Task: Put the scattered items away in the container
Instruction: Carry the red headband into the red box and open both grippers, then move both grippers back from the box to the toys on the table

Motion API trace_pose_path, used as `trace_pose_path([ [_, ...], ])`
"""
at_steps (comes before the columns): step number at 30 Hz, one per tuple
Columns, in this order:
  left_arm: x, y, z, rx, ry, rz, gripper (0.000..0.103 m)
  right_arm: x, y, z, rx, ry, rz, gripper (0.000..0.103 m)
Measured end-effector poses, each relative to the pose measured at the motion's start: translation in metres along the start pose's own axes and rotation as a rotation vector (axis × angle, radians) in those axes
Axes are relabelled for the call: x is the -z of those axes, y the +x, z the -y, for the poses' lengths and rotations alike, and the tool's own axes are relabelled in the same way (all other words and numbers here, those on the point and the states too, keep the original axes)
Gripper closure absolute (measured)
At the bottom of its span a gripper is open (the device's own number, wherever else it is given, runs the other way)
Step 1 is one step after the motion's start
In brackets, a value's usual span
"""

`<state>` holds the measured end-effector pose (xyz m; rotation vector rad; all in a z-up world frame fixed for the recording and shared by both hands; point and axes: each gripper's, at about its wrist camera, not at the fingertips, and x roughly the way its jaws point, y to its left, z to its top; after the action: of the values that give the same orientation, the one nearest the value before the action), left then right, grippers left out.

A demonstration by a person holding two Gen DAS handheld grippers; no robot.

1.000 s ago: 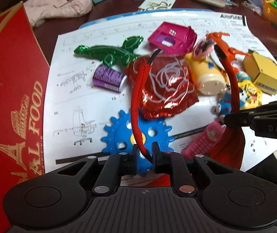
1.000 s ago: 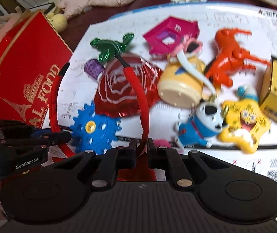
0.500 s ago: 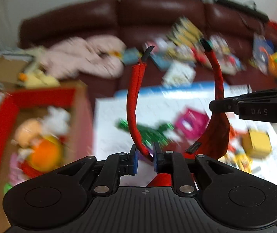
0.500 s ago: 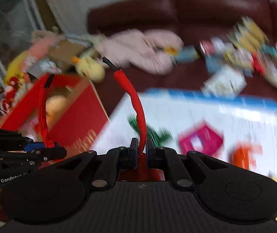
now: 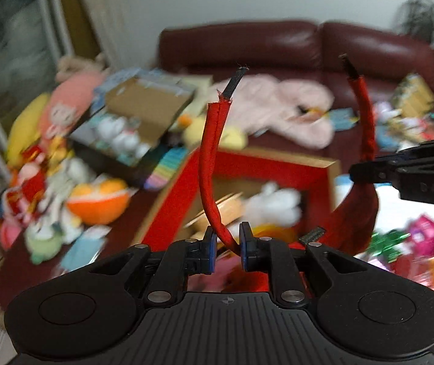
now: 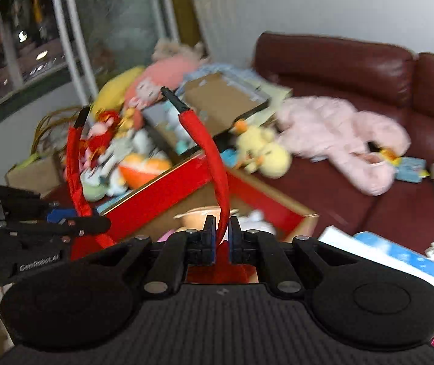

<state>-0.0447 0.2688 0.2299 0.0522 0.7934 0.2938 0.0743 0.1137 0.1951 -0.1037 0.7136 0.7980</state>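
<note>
red headband (image 5: 209, 164) between both tongs

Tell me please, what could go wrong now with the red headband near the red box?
The left tongs are opening with the headband between them; it may slip and swing from the right tongs alone. Released here, it could catch the red box rim and fall outside.
</note>
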Motion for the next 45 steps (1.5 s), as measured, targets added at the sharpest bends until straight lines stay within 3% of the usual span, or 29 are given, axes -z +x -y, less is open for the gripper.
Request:
trace_pose_path([
  [1, 0.004, 0.013, -0.008, -0.025, -0.002, -0.03, 0.066, -0.002, 0.011, -0.009, 0.006, -0.026, -0.022, 0.091],
  [2, 0.006, 0.026, -0.013, -0.06, -0.007, -0.062, 0.05, -0.002, 0.019, -0.012, 0.024, -0.035, -0.029, 0.084],
  [3, 0.011, 0.031, -0.018, -0.087, -0.006, -0.082, 0.043, -0.001, 0.028, -0.013, 0.036, -0.032, -0.04, 0.076],
  [4, 0.014, 0.035, -0.02, -0.108, 0.0, -0.08, 0.033, 0.001, 0.03, -0.014, 0.03, -0.019, -0.041, 0.052],
  [5, 0.016, 0.035, -0.02, -0.112, 0.006, -0.072, 0.025, 0.003, 0.029, -0.012, 0.019, -0.004, -0.035, 0.04],
  [7, 0.019, 0.032, -0.015, -0.103, 0.019, -0.044, 0.018, 0.007, 0.027, -0.009, 0.016, -0.002, -0.038, 0.04],
  [12, 0.018, 0.029, 0.005, -0.05, 0.037, -0.008, 0.016, 0.018, 0.013, 0.006, 0.035, 0.013, -0.049, 0.04],
  [21, 0.027, 0.016, 0.072, 0.072, 0.14, 0.029, 0.014, 0.051, -0.023, 0.05, 0.107, 0.072, -0.077, 0.039],
  [27, 0.033, 0.013, 0.12, 0.118, 0.212, 0.021, 0.012, 0.077, -0.046, 0.076, 0.145, 0.101, -0.084, 0.031],
  [33, 0.048, 0.012, 0.174, 0.184, 0.316, 0.003, 0.008, 0.115, -0.068, 0.119, 0.204, 0.16, -0.118, 0.024],
  [40, 0.077, 0.023, 0.234, 0.26, 0.428, -0.06, 0.005, 0.178, -0.092, 0.182, 0.3, 0.328, -0.173, 0.022],
  [45, 0.106, 0.042, 0.264, 0.322, 0.43, -0.129, 0.005, 0.23, -0.102, 0.207, 0.333, 0.442, -0.238, 0.022],
])
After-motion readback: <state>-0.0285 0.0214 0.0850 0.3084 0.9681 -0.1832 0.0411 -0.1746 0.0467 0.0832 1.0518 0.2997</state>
